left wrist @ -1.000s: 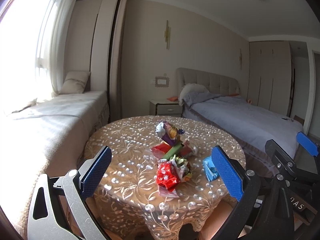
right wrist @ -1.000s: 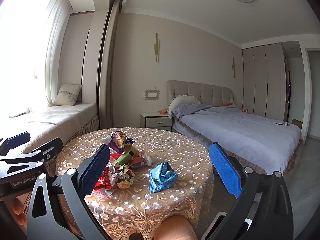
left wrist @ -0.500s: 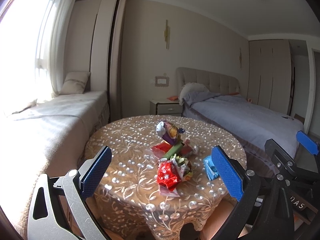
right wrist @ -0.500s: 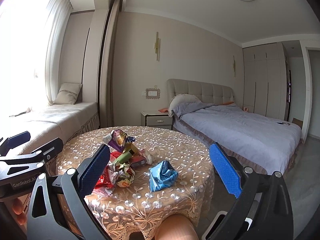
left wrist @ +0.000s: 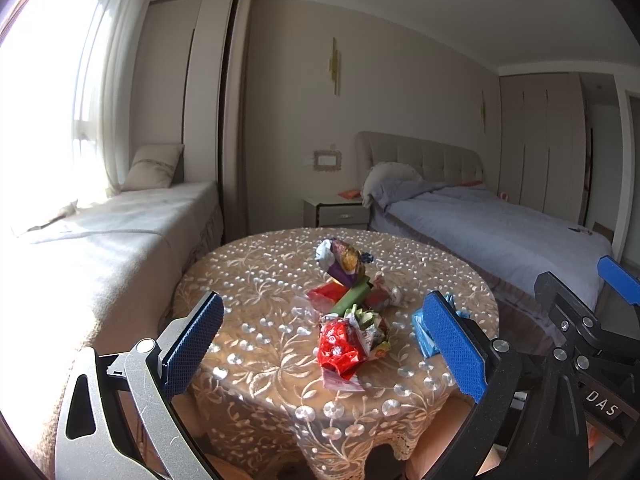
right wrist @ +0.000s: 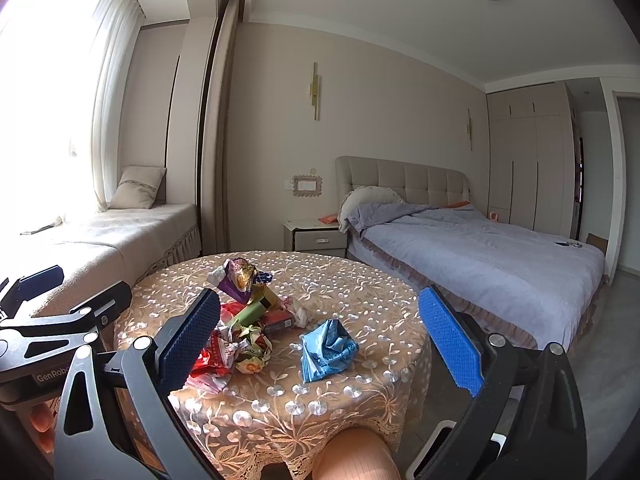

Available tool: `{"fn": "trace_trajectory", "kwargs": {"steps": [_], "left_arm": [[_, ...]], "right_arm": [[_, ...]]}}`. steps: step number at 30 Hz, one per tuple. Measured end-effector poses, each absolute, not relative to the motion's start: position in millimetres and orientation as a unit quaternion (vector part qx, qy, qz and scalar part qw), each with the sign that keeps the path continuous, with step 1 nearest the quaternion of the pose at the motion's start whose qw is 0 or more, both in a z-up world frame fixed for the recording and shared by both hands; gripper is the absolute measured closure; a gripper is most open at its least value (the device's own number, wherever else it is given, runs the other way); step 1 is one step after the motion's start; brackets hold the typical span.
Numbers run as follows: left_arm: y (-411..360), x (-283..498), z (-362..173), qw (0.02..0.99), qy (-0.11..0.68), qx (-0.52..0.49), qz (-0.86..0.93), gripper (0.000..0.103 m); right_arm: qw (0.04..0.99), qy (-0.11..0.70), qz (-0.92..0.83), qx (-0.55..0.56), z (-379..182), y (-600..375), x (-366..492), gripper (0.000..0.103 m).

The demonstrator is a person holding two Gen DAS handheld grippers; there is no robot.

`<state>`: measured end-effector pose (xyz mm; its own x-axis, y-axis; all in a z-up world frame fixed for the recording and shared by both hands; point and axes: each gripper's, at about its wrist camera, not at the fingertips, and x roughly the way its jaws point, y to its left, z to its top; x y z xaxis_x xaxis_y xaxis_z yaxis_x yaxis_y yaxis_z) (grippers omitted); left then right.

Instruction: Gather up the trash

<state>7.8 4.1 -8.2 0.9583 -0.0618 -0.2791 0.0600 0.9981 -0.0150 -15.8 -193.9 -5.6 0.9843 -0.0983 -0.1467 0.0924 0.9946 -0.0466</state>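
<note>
Crumpled wrappers lie on a round table [left wrist: 260, 344] [right wrist: 360, 280] covered by a lace cloth. A red wrapper [left wrist: 338, 346] [right wrist: 210, 356] is nearest, with a green tube [left wrist: 352, 298] [right wrist: 250, 313] and a purple-and-orange bag [left wrist: 344, 262] [right wrist: 238, 276] behind it. A blue wrapper [right wrist: 326, 350] [left wrist: 422, 332] lies apart to the right. My left gripper [left wrist: 322, 352] is open, hovering short of the table, framing the red wrapper. My right gripper [right wrist: 320, 340] is open too, framing the blue wrapper. Neither holds anything.
A window bench [left wrist: 100, 248] with a cushion runs along the left. A bed [right wrist: 480, 256] and a nightstand [right wrist: 316, 236] stand behind the table. The rim of a white bin [right wrist: 436, 440] shows low on the floor beside the table.
Both views have crept slightly closer to the table. The wrappers have not moved and both grippers stay open.
</note>
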Motion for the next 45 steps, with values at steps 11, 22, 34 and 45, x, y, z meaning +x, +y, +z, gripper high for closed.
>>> {"fn": "trace_trajectory", "kwargs": {"steps": [11, 22, 34, 45], "left_arm": [[4, 13, -10, 0.989, 0.146, 0.001, -0.023, 0.005], [4, 30, -17, 0.987, 0.161, 0.003, -0.025, 0.005], [-5, 70, -60, 0.974, 0.223, 0.009, -0.048, 0.005], [-17, 141, -106, 0.954, 0.297, 0.017, -0.037, 0.005]], "right_arm": [[0.995, 0.086, -0.038, -0.017, -10, -195, -9, 0.004], [0.995, 0.092, -0.027, -0.020, -13, -198, 8, 0.004], [0.990, 0.139, -0.029, -0.022, -42, -213, 50, 0.004], [0.976, 0.214, -0.033, -0.016, -85, -238, 119, 0.004]]}}
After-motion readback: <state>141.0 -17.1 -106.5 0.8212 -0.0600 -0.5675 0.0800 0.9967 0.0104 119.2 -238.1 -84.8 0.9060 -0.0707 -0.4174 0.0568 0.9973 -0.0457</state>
